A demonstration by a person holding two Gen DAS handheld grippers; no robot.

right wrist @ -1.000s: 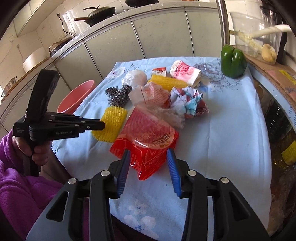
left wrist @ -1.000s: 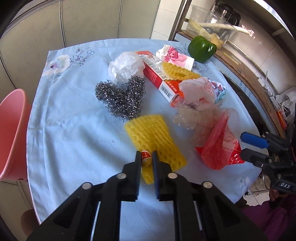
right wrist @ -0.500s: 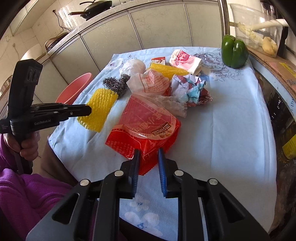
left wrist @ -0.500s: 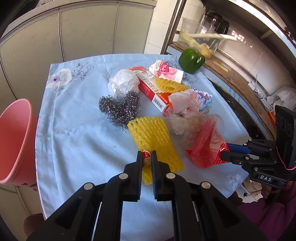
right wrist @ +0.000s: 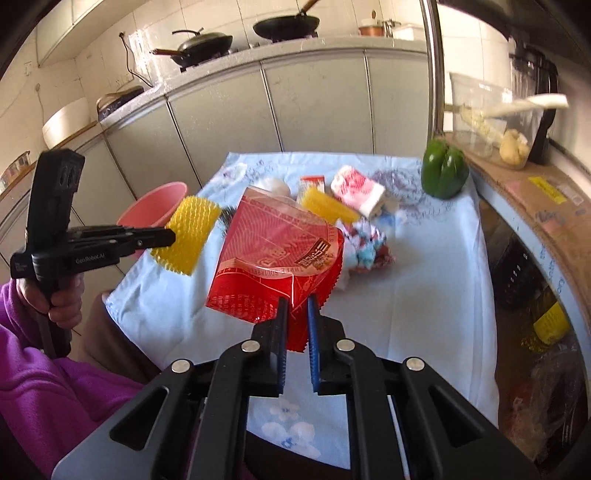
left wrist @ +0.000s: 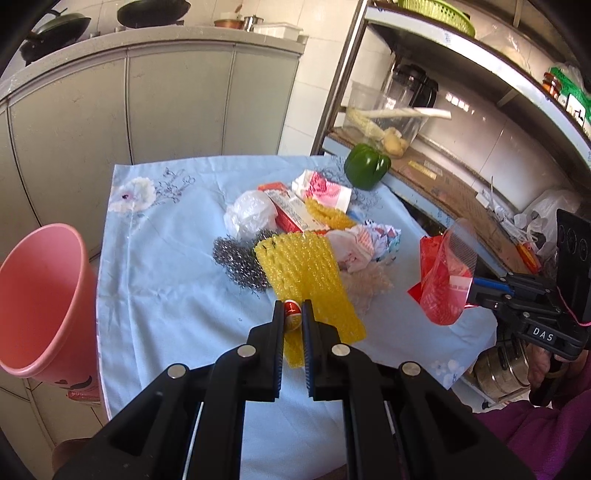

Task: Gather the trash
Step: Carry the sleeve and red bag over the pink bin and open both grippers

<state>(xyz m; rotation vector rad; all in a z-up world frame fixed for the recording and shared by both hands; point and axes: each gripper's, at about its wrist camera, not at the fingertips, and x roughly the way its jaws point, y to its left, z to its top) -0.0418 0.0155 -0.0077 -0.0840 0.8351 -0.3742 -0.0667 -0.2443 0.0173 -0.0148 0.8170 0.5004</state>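
Both tongs clamped: left (left wrist: 293,314) on yellow foam net (left wrist: 308,273), right (right wrist: 297,314) on red wrapper (right wrist: 275,258).

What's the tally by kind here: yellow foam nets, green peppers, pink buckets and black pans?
Yellow foam nets: 2
Green peppers: 1
Pink buckets: 1
Black pans: 2
Total: 6

Ahead of the left claw (left wrist: 293,314) the foam net (left wrist: 306,273) hangs above the table (left wrist: 166,280); scourer (left wrist: 240,262) beyond-left, bucket (left wrist: 40,295) far left, pepper (left wrist: 366,166) far beyond-right, right claw (left wrist: 471,291) right.
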